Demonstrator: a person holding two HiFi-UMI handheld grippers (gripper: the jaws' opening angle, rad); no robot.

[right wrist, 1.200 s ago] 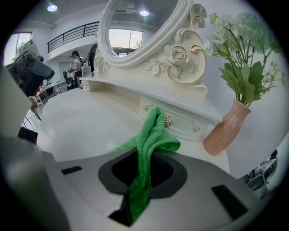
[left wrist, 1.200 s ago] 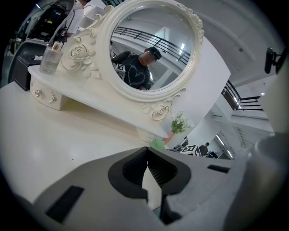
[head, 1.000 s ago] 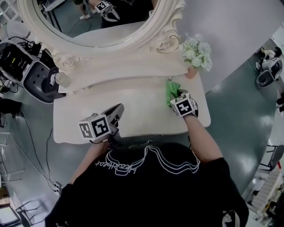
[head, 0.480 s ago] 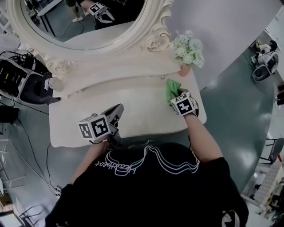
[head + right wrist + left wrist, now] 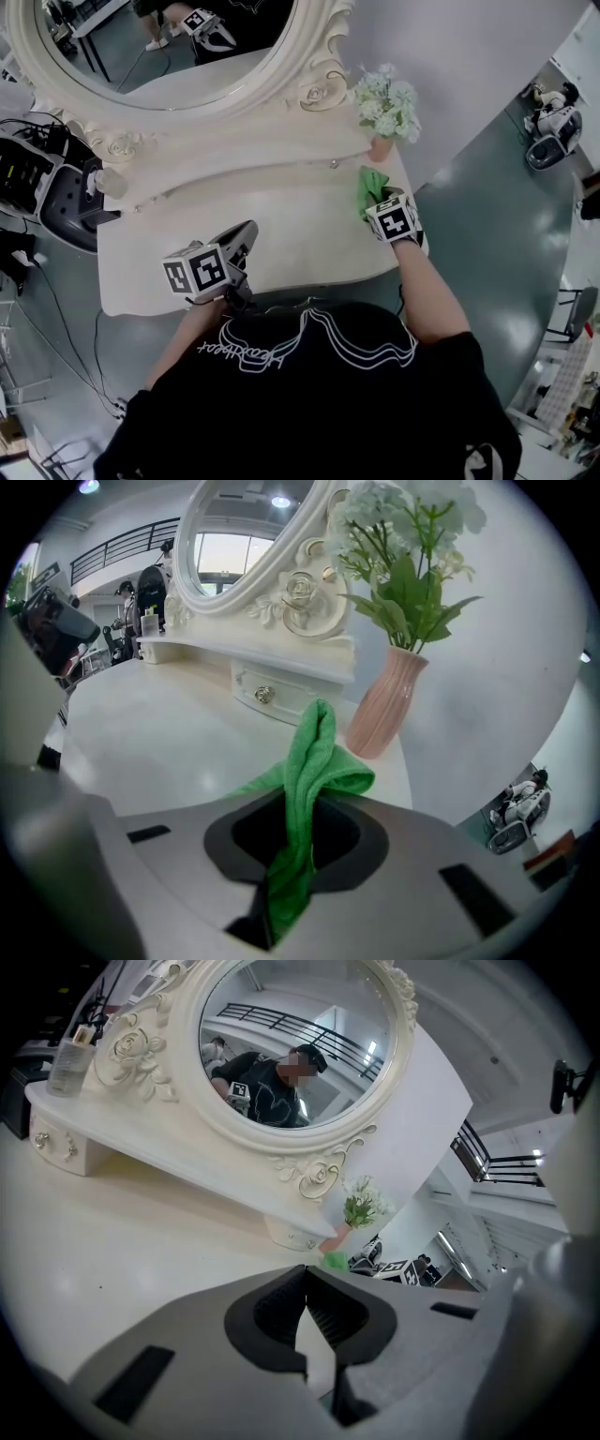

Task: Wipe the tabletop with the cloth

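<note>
The right gripper [image 5: 311, 803] clamped the green cloth [image 5: 315, 747] at the tabletop's [image 5: 281, 220] right end beside the pink vase [image 5: 384, 705], the left gripper [image 5: 305, 1277] hovered with its jaws pressed together on nothing, and the shirt's [image 5: 309, 394] white script was unreadable.

- Oval mirror [image 5: 159, 56]: upper part cut off by the head view's top edge.
- Pink vase [image 5: 380, 148]: mostly hidden under its flowers [image 5: 384, 98] in the head view.
- Green cloth [image 5: 371, 183]: near end covered there by the marker cube of the right gripper [image 5: 300, 822]. In the right gripper view, the tail drops out of sight between the jaws.
- Small container [image 5: 110, 181], far left shelf: contents too small to tell.
</note>
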